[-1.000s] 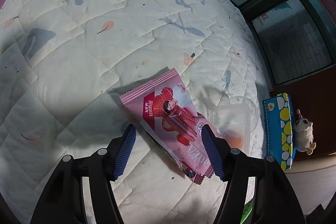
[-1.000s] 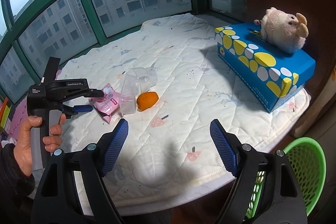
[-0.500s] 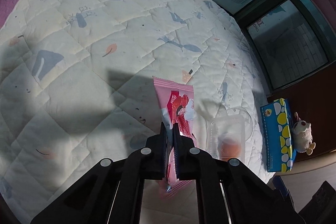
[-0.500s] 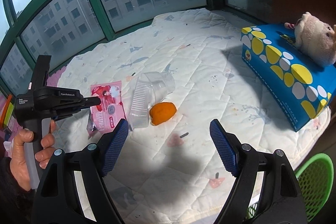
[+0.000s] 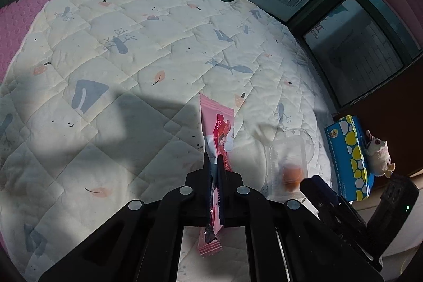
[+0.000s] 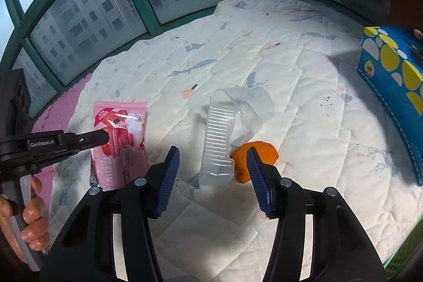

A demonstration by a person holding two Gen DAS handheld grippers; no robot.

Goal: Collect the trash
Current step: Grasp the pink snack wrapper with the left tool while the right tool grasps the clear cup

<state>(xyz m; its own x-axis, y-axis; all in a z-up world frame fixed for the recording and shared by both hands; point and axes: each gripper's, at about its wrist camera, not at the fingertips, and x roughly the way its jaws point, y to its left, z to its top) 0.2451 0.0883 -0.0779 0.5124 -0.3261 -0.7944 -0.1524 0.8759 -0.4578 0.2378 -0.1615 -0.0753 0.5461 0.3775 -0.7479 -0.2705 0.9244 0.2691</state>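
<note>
The left tongs (image 5: 214,163) are clamped on the pink snack wrapper (image 5: 217,134), which is gripped near its middle and held edge-on, so that it stands upright between the pads; this grip lets the thin film be lifted clear of the quilted bed cover (image 5: 132,49) without sliding. In the right wrist view the same wrapper (image 6: 120,139) is seen at 9 o'clock of the clear plastic container (image 6: 224,134), with the left tongs (image 6: 105,135) closed on its near edge. The right tongs (image 6: 211,173) are held wide apart, with nothing between them, aimed at the container, which lies on its side; the orange peel (image 6: 264,152) sits just beside it at about 4 o'clock. This pose is judged to be a reach for the next piece of trash. A blue tissue box (image 6: 391,86) stands at 3 o'clock, well apart.

Against the frame 1 s ago, the left tongs, then open and straddling the flat wrapper, are now shut on it, and the wrapper has been raised off the cover. The right tongs have been brought much nearer to the container and peel.
</note>
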